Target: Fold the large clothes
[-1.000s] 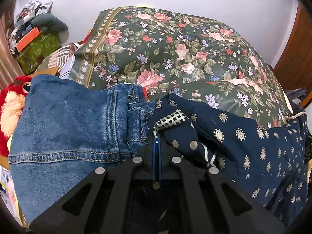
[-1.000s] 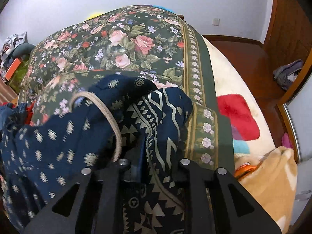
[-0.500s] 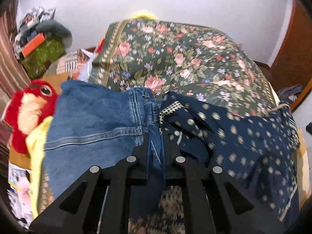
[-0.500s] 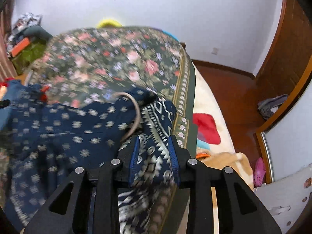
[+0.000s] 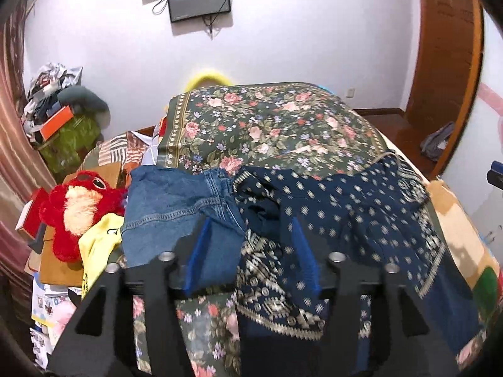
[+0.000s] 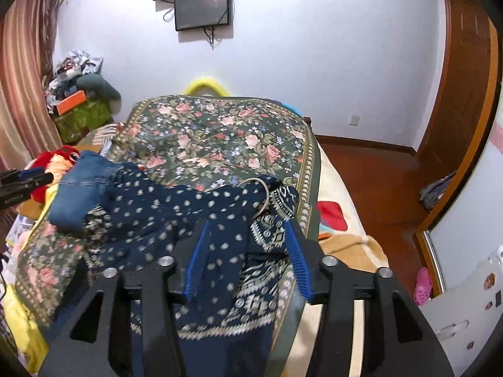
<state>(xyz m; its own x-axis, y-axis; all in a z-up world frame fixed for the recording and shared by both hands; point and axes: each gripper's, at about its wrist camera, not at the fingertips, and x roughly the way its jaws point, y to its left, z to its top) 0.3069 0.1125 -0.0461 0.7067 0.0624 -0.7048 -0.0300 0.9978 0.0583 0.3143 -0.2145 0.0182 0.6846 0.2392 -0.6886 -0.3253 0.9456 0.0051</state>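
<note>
A navy blue patterned garment (image 5: 361,207) with small pale motifs and a banded geometric border lies rumpled across the near end of a bed, on top of a dark green floral bedspread (image 5: 273,125). In the right wrist view the same garment (image 6: 176,216) spreads from the middle of the bed toward its right edge, with a loop of beige cord (image 6: 262,198) resting on it. A pair of blue jeans (image 5: 169,207) lies bunched just beside the garment on its left, touching it. The left tongs (image 5: 251,251) are spread wide, their blue-padded fingers apart above the jeans and the garment, gripping nothing. The right tongs (image 6: 246,251) are likewise wide open over the garment, holding nothing. A red plush toy (image 5: 75,207) sits left of the jeans. A dark screen (image 6: 202,9) hangs on the white wall beyond the bed.
</note>
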